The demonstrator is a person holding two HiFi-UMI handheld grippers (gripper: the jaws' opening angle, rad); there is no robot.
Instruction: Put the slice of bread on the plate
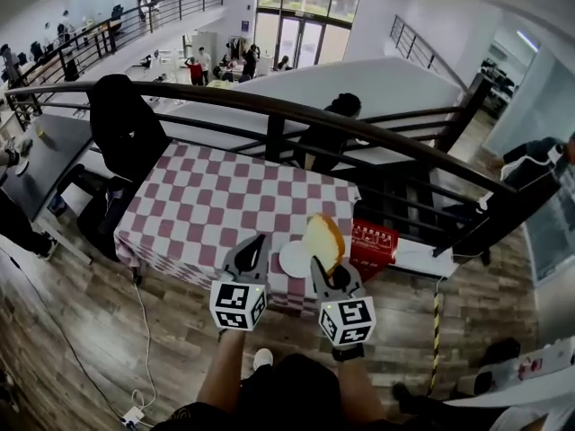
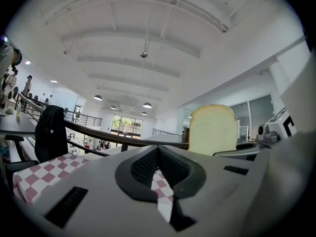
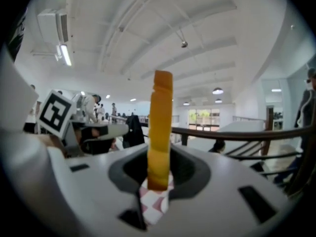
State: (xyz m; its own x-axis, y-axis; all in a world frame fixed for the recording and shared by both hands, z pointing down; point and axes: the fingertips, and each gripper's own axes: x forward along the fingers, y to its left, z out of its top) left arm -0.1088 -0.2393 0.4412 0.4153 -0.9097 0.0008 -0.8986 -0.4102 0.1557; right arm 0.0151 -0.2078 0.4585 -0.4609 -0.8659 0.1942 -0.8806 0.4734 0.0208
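We have the right gripper (image 1: 328, 272) clamped on the bread (image 1: 323, 238). In the right gripper view the slice stands upright and edge-on, its lower end pinched between the pads and the rest sticking up well clear of them.

The left gripper (image 1: 253, 248) is empty. In its own view we read the jaws as a narrow gap apart, with only checked cloth showing through. The bread's pale face shows right of centre in that view.

In the head view both tools sit low centre, side by side, left gripper just left of the plate (image 1: 289, 260). The plate is white and bare, at the near edge of the table (image 1: 225, 196), which has a red-and-white checked cloth.

The bread sits at the plate's right rim in the head view. We think it's held above the plate rather than resting on it, but the angle is too steep to be sure.

A red box (image 1: 373, 243) sits right of the bread at the table's corner. A dark railing (image 1: 296, 113) runs across the frame behind the table, and a black chair (image 1: 126, 126) is at the upper left.
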